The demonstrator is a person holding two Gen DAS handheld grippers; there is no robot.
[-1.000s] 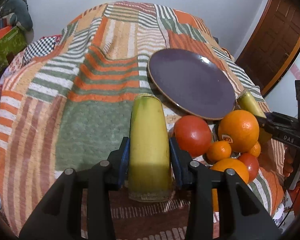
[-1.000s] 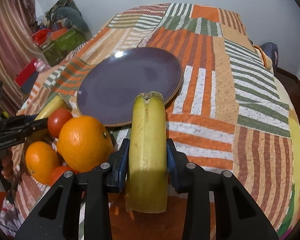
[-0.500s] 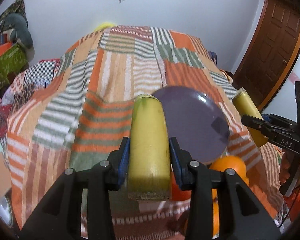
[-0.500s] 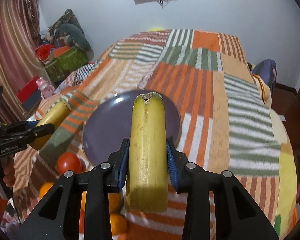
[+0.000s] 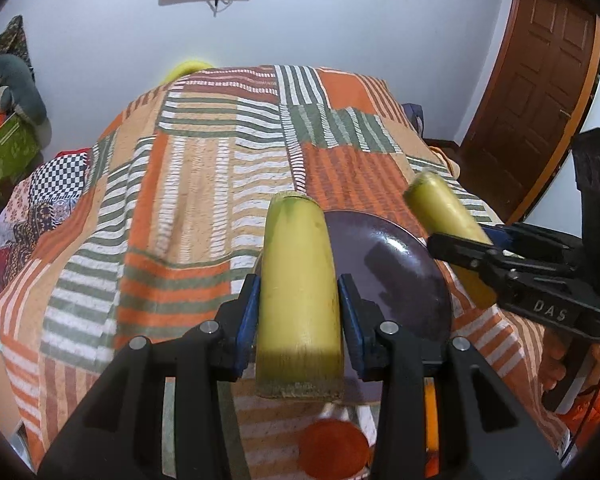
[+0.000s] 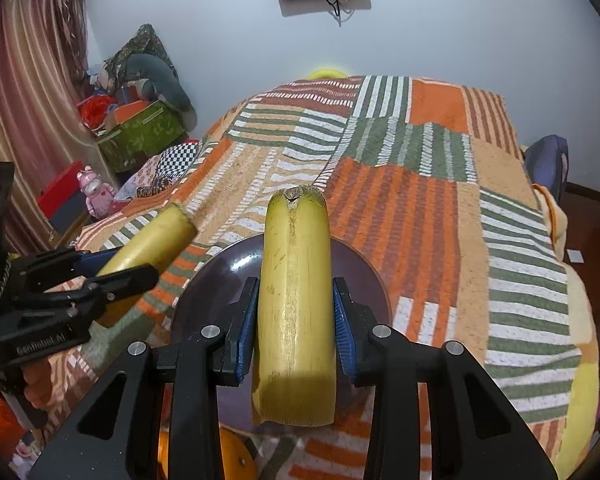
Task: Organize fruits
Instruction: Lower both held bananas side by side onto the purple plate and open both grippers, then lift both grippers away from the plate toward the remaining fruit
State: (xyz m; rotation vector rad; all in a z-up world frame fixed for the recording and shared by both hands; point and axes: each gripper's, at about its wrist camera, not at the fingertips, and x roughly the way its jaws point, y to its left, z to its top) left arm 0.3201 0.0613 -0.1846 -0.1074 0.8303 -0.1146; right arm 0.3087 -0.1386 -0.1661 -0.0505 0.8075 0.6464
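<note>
Two banana pieces ride above a glossy dark plate [image 5: 400, 264] on the striped woven bedspread [image 5: 204, 184]: the left gripper [image 5: 300, 312] clamps one banana piece [image 5: 296, 288], the right gripper [image 6: 296, 316] another [image 6: 294, 300]. Light, soft and easily bruised, each looks best pinched mid-length, as held; smooth peel, blunt cut ends.

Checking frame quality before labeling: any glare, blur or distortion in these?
Left wrist: glare streak on the plate, the other banana piece motion-blurred, door frame bowed by fisheye. Right wrist: held banana piece sharp, glare on the plate, dark corner vignetting.
</note>
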